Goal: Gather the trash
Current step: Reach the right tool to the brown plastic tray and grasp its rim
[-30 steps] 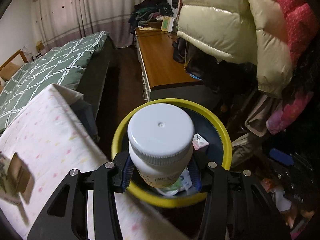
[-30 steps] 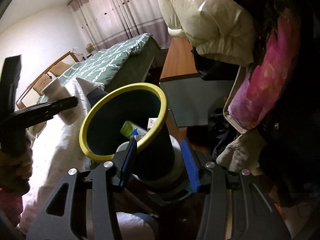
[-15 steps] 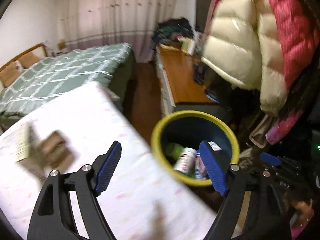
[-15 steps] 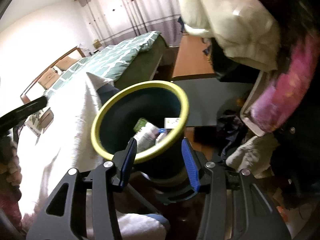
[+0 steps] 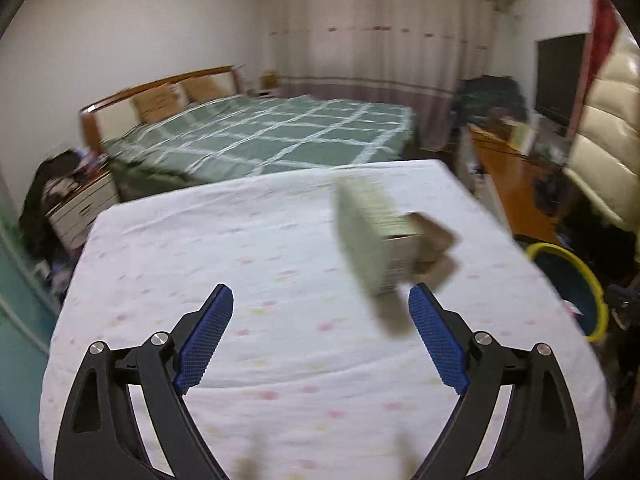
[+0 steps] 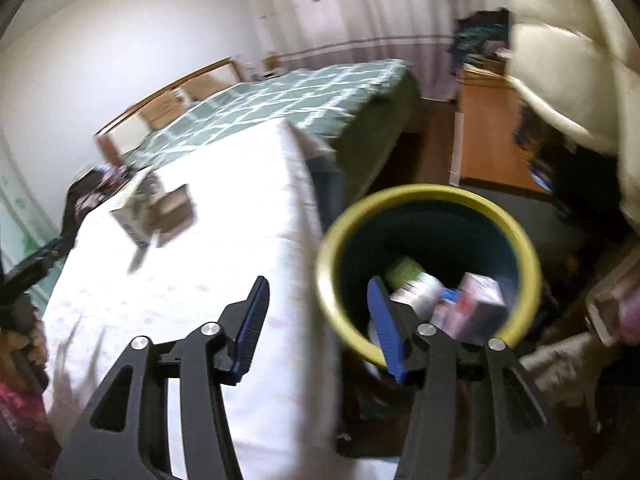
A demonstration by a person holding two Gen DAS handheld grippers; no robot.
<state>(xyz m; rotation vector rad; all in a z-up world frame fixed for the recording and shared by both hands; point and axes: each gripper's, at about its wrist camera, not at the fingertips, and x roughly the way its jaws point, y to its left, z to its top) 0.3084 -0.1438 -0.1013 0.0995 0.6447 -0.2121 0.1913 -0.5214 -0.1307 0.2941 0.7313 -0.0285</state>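
Your left gripper (image 5: 320,340) has let the white-capped bottle fall into the yellow-rimmed bin (image 6: 420,196) and swung over the bench (image 5: 240,240); its fingers are opening, nothing between them; your right gripper (image 6: 316,320) is opening off the bin, empty; ahead lies the last trash, an open carton (image 5: 384,236); take it next.

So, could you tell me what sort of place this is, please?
A lived-in bedroom, most likely: a bed with a green checked cover and wooden headboard, long curtains behind it, and a puffy coat hanging nearby.
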